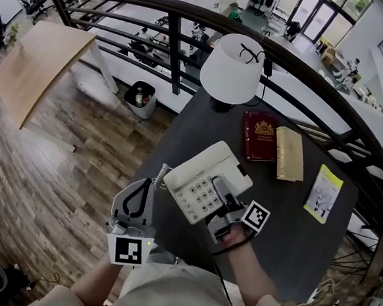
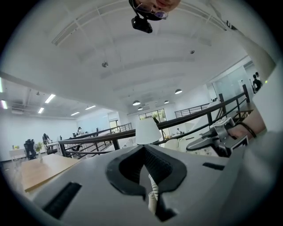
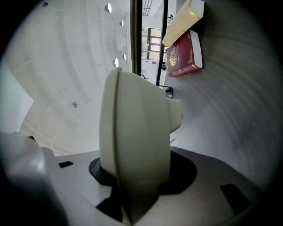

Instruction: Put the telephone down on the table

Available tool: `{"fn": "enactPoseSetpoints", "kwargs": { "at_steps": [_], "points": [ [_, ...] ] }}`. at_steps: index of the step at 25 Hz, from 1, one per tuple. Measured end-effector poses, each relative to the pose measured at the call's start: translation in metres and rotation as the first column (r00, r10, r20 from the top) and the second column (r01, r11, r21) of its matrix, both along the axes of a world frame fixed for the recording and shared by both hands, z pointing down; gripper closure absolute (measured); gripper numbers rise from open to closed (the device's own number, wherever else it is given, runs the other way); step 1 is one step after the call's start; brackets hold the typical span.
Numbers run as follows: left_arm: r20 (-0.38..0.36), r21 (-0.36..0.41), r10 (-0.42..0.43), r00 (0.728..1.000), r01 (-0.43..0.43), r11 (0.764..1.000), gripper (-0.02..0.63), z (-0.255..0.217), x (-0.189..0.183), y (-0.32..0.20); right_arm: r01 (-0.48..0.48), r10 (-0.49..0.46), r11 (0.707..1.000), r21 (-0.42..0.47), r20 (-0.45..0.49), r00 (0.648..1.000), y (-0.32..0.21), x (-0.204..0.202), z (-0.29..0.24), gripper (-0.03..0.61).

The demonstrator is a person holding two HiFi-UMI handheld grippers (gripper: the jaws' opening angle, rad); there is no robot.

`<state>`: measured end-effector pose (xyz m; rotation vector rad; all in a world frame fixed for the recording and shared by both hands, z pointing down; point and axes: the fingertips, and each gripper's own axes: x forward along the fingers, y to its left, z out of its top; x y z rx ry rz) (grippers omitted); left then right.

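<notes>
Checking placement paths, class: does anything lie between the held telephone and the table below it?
Nothing visible does. The telephone, in the right gripper, is over bare table; the red book lies further away.

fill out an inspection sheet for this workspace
surface: dark table
job's things: cream telephone, tilted; contact with the table cannot be told
clutter: white lamp, red book, tan book, yellow leaflet
grippers: right gripper clamped on the telephone; left gripper closed on the coiled cord
cables: coiled cord runs from the telephone's left end into the left gripper
surroundings: black railing, wood floor, bin
</notes>
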<state>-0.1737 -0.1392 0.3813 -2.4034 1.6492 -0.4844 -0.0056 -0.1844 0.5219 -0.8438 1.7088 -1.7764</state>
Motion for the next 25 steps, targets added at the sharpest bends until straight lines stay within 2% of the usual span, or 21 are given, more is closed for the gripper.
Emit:
{"fn": "enactPoseSetpoints", "kwargs": {
  "at_steps": [4,7,8,11,16,25],
  "points": [
    [-0.034,0.001,0.014,0.999,-0.014,1.000,0.609,0.007,0.000,-0.030,-0.002,0.001,1.000,-0.009,-0.015,1.000,-0.039,-0.009,0.025,0.377],
    [-0.183,-0.015,-0.006,0.983,0.004,1.000,0.609,0.019,0.001,-0.052,-0.004,0.003,1.000,-0.016,-0.040,0.999,-0.066,-0.013,0.039,0.377],
    [-0.183,-0.005,0.005,0.983,-0.006,1.000,0.609,0.022,0.003,-0.061,-0.005,0.004,1.000,-0.017,-0.044,0.999,-0.074,-0.014,0.043,0.377],
    [-0.123,0.002,0.044,0.991,-0.044,0.999,0.609,0.038,0.008,-0.090,-0.016,0.015,1.000,-0.024,-0.057,0.998,-0.099,-0.017,0.056,0.377],
    [-0.223,-0.019,0.021,0.975,-0.026,0.999,0.609,0.065,0.015,-0.141,-0.049,0.046,0.996,-0.070,-0.050,0.998,-0.134,-0.019,0.081,0.377],
    [-0.252,-0.035,-0.004,0.968,-0.005,0.999,0.609,0.114,0.022,-0.207,-0.061,0.055,0.994,-0.095,-0.067,0.996,-0.184,-0.021,0.122,0.377]
  ]
}}
